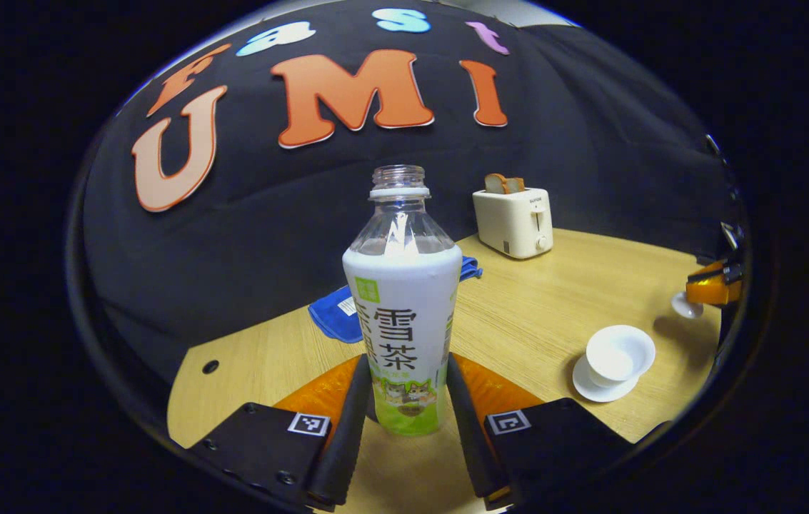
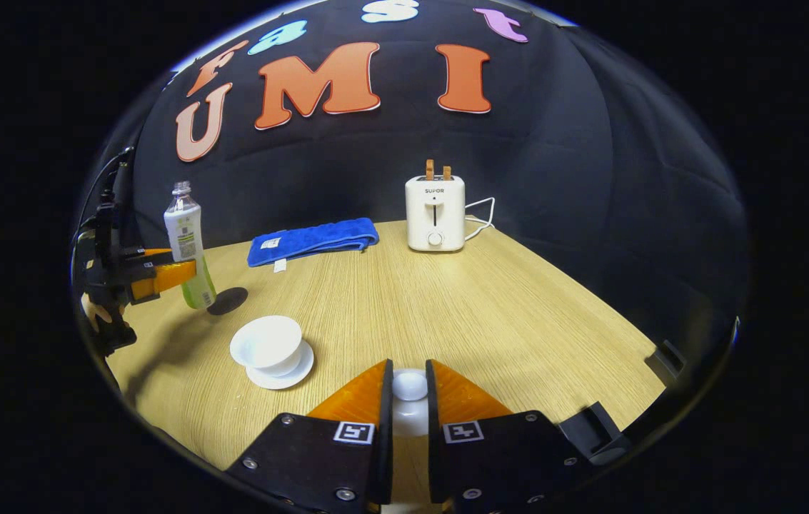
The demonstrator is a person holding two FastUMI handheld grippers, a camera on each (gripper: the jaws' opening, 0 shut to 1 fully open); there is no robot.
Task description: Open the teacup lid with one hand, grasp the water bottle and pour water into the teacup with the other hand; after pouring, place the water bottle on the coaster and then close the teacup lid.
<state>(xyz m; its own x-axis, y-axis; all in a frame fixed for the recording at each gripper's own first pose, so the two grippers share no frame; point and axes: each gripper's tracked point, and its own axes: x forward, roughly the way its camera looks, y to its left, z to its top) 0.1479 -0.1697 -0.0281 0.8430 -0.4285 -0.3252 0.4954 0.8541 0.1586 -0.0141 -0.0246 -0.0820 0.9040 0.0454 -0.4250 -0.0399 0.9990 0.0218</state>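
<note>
An uncapped water bottle (image 1: 404, 314) with a white and green label stands upright between my left gripper's fingers; the left gripper (image 1: 406, 373) is shut on its lower part. In the right gripper view the same bottle (image 2: 186, 239) leans slightly beside a dark round coaster (image 2: 227, 300), held by the left gripper (image 2: 174, 275). The white teacup (image 2: 267, 343) sits uncovered on its saucer (image 2: 295, 373); it is also at the right of the left gripper view, teacup (image 1: 617, 355). My right gripper (image 2: 408, 370) is shut on the white teacup lid (image 2: 410, 389) by its knob, just above the table.
A cream toaster (image 2: 435, 214) holding toast stands at the back of the wooden table (image 2: 518, 321), its cord trailing right. A folded blue cloth (image 2: 313, 240) lies at the back left. In the left gripper view the right gripper (image 1: 710, 285) holds the lid (image 1: 686, 305) at far right.
</note>
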